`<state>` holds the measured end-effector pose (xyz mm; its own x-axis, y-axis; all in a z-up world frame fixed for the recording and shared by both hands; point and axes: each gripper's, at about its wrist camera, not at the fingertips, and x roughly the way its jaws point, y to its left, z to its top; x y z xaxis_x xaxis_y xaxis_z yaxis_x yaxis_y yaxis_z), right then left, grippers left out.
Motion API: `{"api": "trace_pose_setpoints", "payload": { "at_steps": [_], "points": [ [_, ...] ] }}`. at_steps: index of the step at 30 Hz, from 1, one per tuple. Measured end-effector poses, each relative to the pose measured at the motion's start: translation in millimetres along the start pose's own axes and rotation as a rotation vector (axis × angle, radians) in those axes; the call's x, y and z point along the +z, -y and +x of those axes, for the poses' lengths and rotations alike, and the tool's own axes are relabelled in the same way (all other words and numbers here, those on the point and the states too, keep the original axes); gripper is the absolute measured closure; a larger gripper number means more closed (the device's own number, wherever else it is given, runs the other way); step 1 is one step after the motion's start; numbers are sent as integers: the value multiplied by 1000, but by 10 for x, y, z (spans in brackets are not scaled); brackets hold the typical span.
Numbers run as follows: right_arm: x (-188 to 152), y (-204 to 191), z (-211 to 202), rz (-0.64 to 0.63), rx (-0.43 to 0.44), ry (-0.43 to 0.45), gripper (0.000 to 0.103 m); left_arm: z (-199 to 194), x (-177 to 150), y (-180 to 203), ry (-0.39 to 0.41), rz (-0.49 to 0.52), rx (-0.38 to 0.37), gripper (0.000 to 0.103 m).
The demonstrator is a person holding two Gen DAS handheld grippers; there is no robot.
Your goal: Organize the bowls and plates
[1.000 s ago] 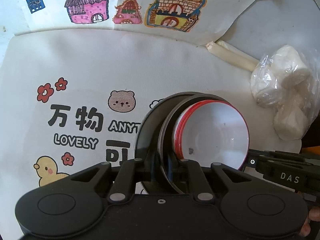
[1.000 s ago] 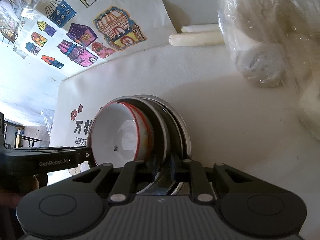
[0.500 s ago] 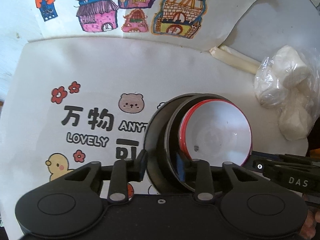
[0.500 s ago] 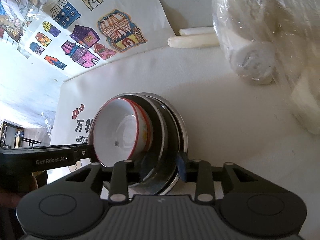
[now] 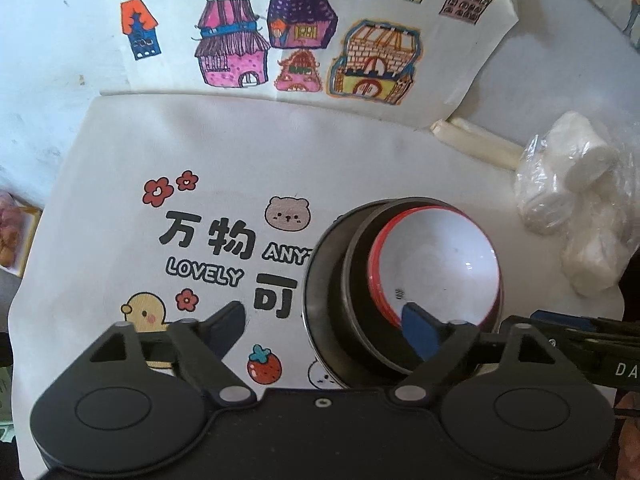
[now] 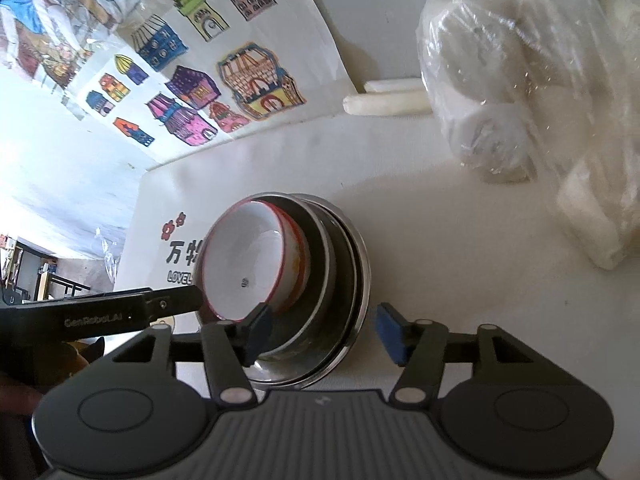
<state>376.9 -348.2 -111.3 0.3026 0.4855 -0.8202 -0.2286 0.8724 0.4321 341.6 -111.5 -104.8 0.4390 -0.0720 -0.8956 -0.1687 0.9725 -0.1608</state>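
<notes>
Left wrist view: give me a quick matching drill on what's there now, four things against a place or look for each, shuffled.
Things:
1. red-rimmed bowl
2. metal bowls
3. plastic bag of white rolls
4. house drawings

Descriptions:
A. at the far edge, behind the printed mat
B. dark and nested, forming the outer rings of the stack
C. white inside, innermost in the stack
D. on the right, beside the stack

Pairs: 1-C, 2-B, 3-D, 4-A
</notes>
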Motion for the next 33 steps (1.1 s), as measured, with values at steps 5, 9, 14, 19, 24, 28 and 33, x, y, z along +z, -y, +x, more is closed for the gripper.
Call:
{"api": "trace_pose_setpoints", "payload": {
  "at_steps": [5,9,14,19,24,28,33],
  "points": [
    [-26,7,-133,-25,16,33,24,-135,-60,70,31,-15,8,3],
    [-52,24,-253,-43,30,62,11,-239,-121,99,59,-42,13,1],
    [-90,75,-395,-53,40,98,1,-363,-205,131,98,-67,12,1],
    [-145,53,-510,-77,37,130,0,-495,-301,174,145,-76,17,1],
    [-217,22,-630,-86,38,171,0,-640,-403,174,181,-90,20,1],
    [-304,-28,-712,-96,26,201,0,-750,-507,117,219,-97,24,1],
    [-469,-124,-816,-116,-6,240,0,-883,-676,15,267,-104,23,1]
  ]
}}
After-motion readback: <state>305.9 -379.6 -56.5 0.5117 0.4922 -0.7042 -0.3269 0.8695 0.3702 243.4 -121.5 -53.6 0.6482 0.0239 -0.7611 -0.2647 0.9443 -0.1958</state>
